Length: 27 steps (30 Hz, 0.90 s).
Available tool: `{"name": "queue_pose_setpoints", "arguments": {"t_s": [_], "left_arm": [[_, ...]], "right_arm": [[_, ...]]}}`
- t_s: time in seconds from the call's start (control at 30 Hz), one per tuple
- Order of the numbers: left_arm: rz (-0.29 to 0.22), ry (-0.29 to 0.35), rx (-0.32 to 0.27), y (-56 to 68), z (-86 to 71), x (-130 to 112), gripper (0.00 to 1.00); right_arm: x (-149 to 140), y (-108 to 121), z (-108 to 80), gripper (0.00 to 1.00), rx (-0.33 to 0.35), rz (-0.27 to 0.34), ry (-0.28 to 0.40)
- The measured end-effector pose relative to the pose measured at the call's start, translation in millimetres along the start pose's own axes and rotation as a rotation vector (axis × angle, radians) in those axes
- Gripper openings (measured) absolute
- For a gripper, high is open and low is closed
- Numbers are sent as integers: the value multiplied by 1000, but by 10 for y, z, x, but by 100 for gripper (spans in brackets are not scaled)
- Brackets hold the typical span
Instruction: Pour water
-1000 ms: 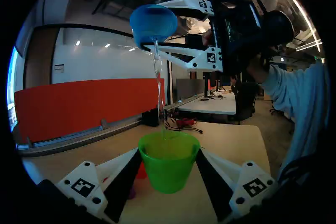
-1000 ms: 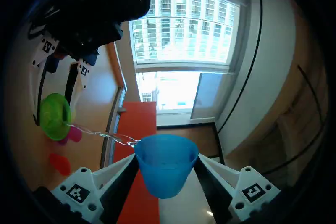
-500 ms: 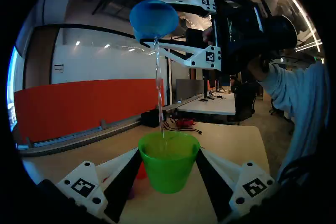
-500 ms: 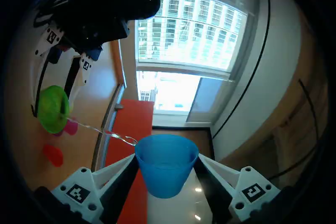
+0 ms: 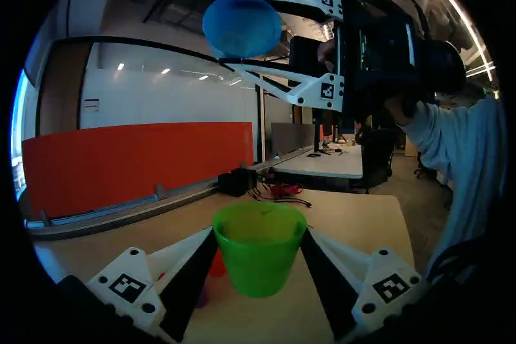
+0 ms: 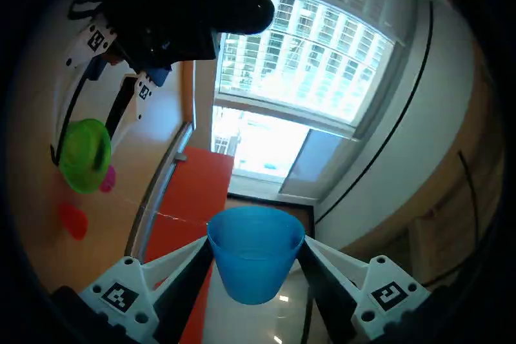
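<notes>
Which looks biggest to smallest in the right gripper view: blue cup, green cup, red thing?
Largest: blue cup, but it is nearest the camera, so its true size is unsure.
Next: green cup, farther off.
Smallest: red thing.

The left gripper (image 5: 258,241) clamps a green cup (image 5: 259,250) upright, with the wooden table (image 5: 361,215) beyond it. High above, the right gripper (image 5: 248,29) — held by a person in a pale sleeve (image 5: 464,144) — grips a blue cup (image 5: 240,21), tipped well over.
</notes>
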<state>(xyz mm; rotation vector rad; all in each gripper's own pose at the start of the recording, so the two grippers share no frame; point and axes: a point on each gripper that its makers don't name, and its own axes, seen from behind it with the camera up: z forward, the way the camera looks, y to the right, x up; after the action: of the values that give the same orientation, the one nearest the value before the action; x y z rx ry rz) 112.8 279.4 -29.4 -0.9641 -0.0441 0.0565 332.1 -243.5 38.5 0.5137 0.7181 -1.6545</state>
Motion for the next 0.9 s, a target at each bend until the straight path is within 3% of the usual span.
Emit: {"name": "queue_pose_setpoints", "arguments": {"t_s": [0.3, 0.67, 0.9], "left_arm": [[-1, 4, 1, -3, 3, 12, 86], [-1, 3, 7, -4, -17, 13, 86], [-1, 7, 11, -27, -18, 30, 86]], "right_arm": [[76, -1, -3, 89, -2, -16, 11], [59, 0, 0, 89, -4, 5, 14], [34, -28, -31, 89, 0, 73, 14]]}}
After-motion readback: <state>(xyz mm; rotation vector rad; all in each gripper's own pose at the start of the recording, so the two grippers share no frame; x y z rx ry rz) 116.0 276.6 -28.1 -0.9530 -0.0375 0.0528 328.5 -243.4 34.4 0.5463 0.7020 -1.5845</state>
